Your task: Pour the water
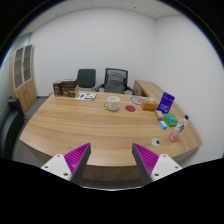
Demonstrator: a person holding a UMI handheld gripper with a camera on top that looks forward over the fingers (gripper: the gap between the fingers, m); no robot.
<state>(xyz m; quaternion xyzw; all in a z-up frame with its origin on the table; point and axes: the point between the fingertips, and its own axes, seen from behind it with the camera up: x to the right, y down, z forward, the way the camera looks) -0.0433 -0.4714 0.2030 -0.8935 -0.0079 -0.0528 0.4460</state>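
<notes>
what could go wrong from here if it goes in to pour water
1. The gripper is open and empty, with its fingers above the near edge of the large wooden conference table; nothing is between them, so a long reach comes first.
2. The small items beside the purple box lie close together; reaching in could knock one over.
3. I cannot tell which item holds water, so a wrong pick seems possible.

The surface (75,125) under my hand-held gripper (110,160) is light wood with a fine grain. My finger pads (76,157) are magenta with a ribbed texture, on white fingers. Near the far edge sit two black chairs (117,78). Toward the right edge stands a purple box (166,100). The walls (100,45) are white.
</notes>
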